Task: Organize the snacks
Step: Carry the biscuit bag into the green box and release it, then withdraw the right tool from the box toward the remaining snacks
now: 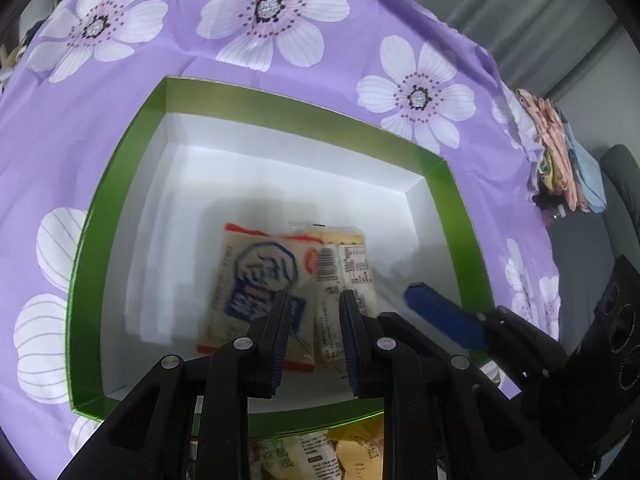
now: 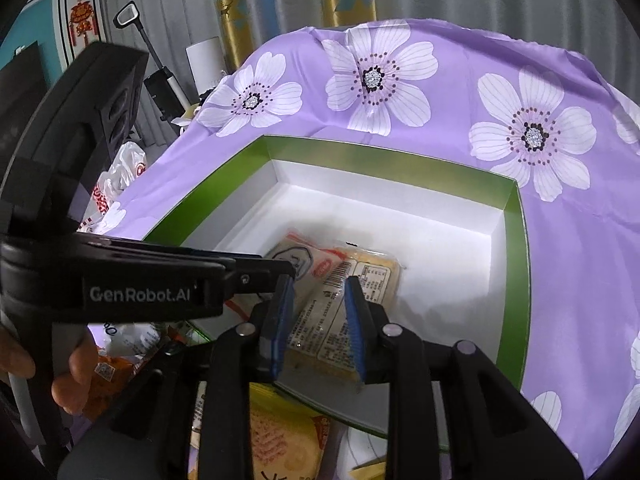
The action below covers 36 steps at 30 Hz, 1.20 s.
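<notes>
Two snack packets (image 1: 288, 292) lie side by side in the green-rimmed box (image 1: 452, 216), just ahead of the closed, empty left gripper (image 1: 314, 300); the right gripper (image 2: 318, 286), open slightly with nothing gripped, could drag its packet askew, I judge.

From my right wrist camera I see my right gripper (image 2: 318, 320) poised over the green-rimmed box (image 2: 516, 264), its blue fingers (image 2: 354, 328) slightly apart, straddling a clear-wrapped snack packet (image 2: 352, 280) lying on the white floor. A second packet (image 2: 294, 258) lies beside it. My left gripper (image 2: 276, 270) reaches in from the left. The box sits on a purple flowered cloth (image 2: 440, 92).
</notes>
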Each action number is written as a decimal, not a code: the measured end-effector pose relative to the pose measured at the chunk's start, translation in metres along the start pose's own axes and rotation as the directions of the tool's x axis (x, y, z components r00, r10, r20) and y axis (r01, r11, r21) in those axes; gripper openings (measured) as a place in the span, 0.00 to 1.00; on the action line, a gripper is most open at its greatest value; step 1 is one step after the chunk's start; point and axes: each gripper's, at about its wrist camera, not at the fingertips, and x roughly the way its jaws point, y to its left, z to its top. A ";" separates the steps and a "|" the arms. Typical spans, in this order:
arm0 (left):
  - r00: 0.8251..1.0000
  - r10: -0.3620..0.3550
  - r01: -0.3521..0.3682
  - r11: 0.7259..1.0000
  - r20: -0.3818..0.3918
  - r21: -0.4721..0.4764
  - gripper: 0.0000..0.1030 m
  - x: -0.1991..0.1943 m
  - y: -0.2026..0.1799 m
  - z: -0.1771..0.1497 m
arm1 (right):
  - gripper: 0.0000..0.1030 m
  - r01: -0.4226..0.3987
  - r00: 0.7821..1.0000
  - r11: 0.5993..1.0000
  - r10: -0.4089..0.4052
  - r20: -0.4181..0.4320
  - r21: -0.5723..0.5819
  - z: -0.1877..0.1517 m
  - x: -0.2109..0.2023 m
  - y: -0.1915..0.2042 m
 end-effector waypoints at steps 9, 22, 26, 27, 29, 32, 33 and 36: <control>0.998 -0.012 0.015 0.999 0.058 -0.052 0.68 -0.033 0.013 -0.001 | 0.54 0.014 0.997 0.998 -0.019 0.074 0.058 -0.006 -0.034 -0.013; 0.993 -0.072 0.077 0.996 0.098 -0.043 0.89 -0.087 0.019 -0.029 | 0.69 0.017 0.992 0.989 -0.035 0.121 0.145 -0.037 -0.087 -0.020; 0.991 -0.060 0.067 0.996 0.119 -0.056 0.91 -0.108 0.029 -0.042 | 0.72 0.010 0.992 0.986 -0.030 0.123 0.166 -0.053 -0.098 -0.017; 0.990 -0.063 0.071 0.995 0.125 -0.065 0.92 -0.114 0.033 -0.047 | 0.72 0.004 0.992 0.985 -0.025 0.122 0.172 -0.056 -0.100 -0.017; 0.989 -0.058 0.069 0.994 0.135 -0.080 0.94 -0.122 0.038 -0.053 | 0.72 -0.003 0.993 0.984 -0.019 0.120 0.178 -0.061 -0.102 -0.015; 0.987 -0.069 0.086 0.990 0.147 -0.110 0.94 -0.130 0.045 -0.062 | 0.72 -0.009 0.993 0.982 -0.012 0.114 0.186 -0.069 -0.106 -0.011; 0.986 -0.075 0.093 0.989 0.147 -0.119 0.94 -0.132 0.047 -0.066 | 0.72 -0.009 0.994 0.983 -0.012 0.112 0.186 -0.071 -0.107 -0.010; 0.983 -0.098 0.118 0.985 0.155 -0.127 0.95 -0.135 0.050 -0.076 | 0.72 0.002 0.994 0.984 -0.021 0.106 0.178 -0.078 -0.111 -0.005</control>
